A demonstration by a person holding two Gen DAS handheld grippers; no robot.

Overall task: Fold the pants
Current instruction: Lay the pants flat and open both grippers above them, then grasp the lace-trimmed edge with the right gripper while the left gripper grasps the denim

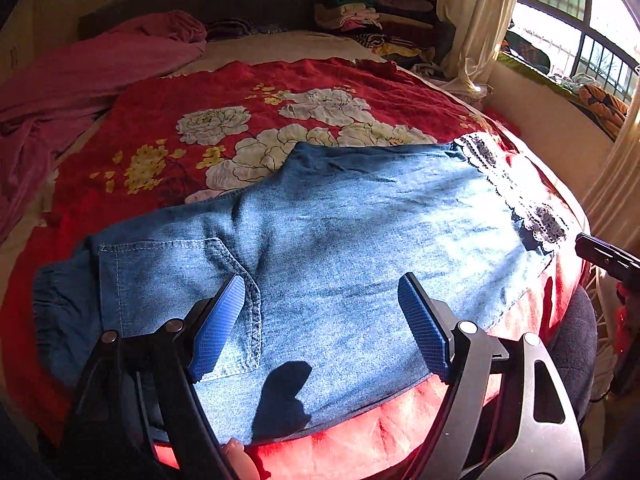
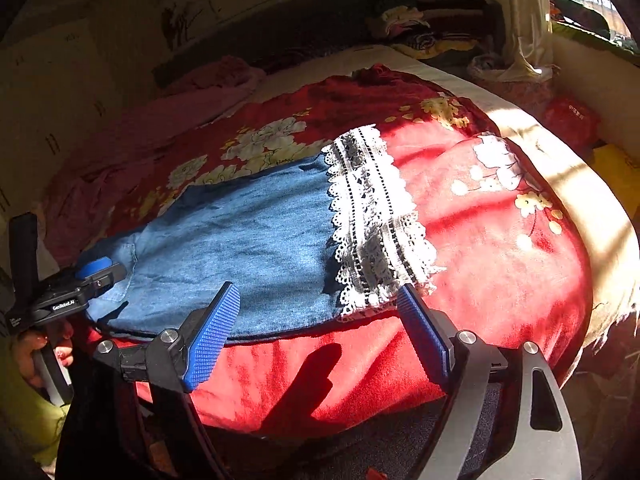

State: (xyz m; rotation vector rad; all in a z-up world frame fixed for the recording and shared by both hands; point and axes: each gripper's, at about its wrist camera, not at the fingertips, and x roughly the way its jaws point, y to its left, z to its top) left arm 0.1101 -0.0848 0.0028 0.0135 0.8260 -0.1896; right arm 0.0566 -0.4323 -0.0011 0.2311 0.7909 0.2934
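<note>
On the red floral blanket (image 1: pixel 168 92) our denim pants (image 1: pixel 320 232) lie flat, lace hem (image 2: pixel 372 216) rightward; left gripper (image 1: pixel 320 292) and right gripper (image 2: pixel 320 292) both hover spread wide, gripping nothing.

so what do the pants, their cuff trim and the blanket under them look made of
Pants: likely thin denim, faded blue with stitched seams and pocket. Trim: white and black lace, openwork with scalloped edges. Blanket: looks like plush fleece, red floral print, soft sheen in sunlight.

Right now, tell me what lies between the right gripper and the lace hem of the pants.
Only bare red blanket: in the right wrist view the open right gripper hovers just short of the lace hem.
</note>
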